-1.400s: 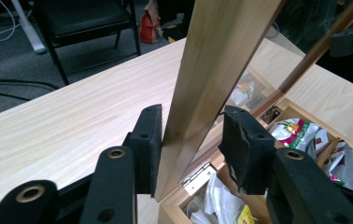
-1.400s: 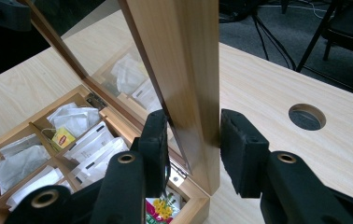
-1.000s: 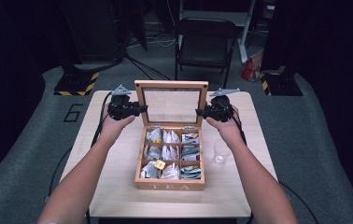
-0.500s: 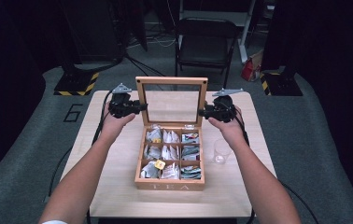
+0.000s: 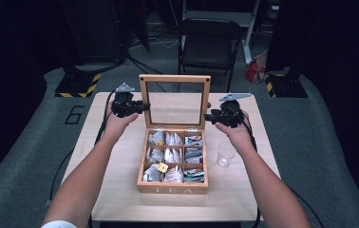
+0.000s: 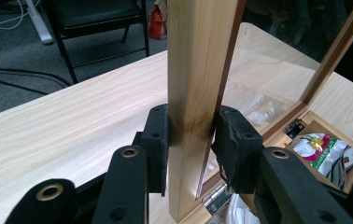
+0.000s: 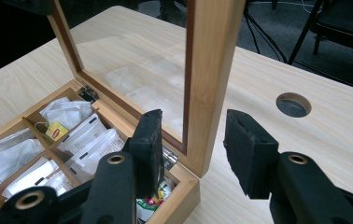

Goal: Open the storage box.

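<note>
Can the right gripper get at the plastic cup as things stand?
Probably yes. The right gripper sits open astride the lid's side rail, not clamped, so it can back off. The cup stands alone on the table just beside that wrist, nothing between.

One overhead camera, two close gripper cameras

The high view looks forward and down on the open wooden tea box with glass lid; both gripper views sit close beside its upright lid frame, from opposite sides.
</note>
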Available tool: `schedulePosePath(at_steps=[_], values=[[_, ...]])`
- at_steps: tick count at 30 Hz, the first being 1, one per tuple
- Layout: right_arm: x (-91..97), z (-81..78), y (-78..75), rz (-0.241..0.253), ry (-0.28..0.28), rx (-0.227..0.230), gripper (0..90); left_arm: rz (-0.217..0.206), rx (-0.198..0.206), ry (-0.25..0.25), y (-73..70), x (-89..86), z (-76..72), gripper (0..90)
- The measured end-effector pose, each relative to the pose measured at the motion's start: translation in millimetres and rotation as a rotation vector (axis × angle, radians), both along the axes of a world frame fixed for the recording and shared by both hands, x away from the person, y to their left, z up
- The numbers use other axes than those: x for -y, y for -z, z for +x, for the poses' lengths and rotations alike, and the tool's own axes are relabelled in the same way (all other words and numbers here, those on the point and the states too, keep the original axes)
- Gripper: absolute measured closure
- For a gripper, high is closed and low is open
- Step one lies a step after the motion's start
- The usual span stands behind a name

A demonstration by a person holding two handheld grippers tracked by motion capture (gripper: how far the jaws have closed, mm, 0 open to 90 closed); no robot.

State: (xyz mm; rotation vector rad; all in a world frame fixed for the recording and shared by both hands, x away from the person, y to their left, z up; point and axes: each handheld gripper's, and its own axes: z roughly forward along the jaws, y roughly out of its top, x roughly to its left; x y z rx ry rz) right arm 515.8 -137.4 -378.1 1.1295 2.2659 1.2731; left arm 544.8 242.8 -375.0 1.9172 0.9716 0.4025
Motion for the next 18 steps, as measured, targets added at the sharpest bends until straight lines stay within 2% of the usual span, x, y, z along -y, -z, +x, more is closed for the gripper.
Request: schedulePosePath(at_steps=[8, 9, 18], values=[[-1.2, -4.7, -0.3, -0.003, -0.007, -0.005, 56.2, -0.021, -0.009, -0.022, 3.1, 2.1, 6.1, 65.7], [-0.9, -5.4, -0.6, -0.007, -0.01, 0.0, 56.1, -0.021, -0.021, -0.017, 2.7, 1.8, 7.1, 65.4], [1.9, -7.8, -2.4, -0.011, -0.005, 0.0, 55.4, -0.02, -0.016, -0.026, 5.1, 2.4, 13.1, 65.1]])
